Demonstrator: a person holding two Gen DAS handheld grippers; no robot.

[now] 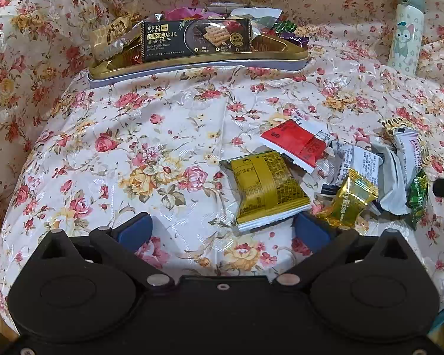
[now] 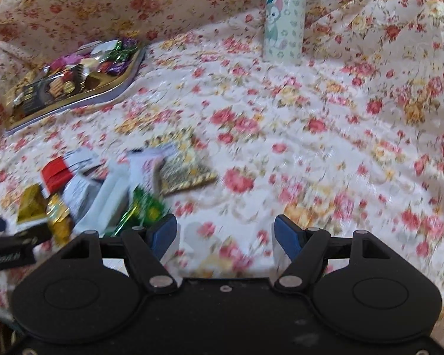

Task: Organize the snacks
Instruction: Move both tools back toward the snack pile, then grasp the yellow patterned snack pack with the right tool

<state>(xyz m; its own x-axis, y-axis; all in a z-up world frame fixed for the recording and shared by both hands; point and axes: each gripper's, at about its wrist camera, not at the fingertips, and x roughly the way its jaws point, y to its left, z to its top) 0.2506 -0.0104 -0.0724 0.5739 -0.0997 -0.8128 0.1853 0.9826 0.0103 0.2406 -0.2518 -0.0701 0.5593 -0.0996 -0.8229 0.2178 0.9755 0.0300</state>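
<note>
A gold tray [image 1: 198, 60] at the back holds a black cracker pack [image 1: 196, 39] and several wrapped sweets; it also shows in the right wrist view [image 2: 83, 96]. Loose snacks lie on the floral cloth: a yellow-green packet [image 1: 266, 188], a red packet [image 1: 296, 145], a gold candy [image 1: 350, 199], a green candy [image 1: 417, 199] and white wrappers [image 1: 367, 159]. My left gripper [image 1: 223, 230] is open, its jaws wide, just short of the yellow-green packet. My right gripper [image 2: 225, 236] is open and empty over bare cloth, right of the snack pile [image 2: 103, 183]. The right view is blurred.
A white cartoon-cat bottle [image 2: 284, 20] stands at the back; it also shows in the left wrist view [image 1: 407, 32]. The floral cloth [image 1: 133, 136] covers the whole surface and rises in folds behind. The left gripper's tip [image 2: 3, 245] shows at the right view's left edge.
</note>
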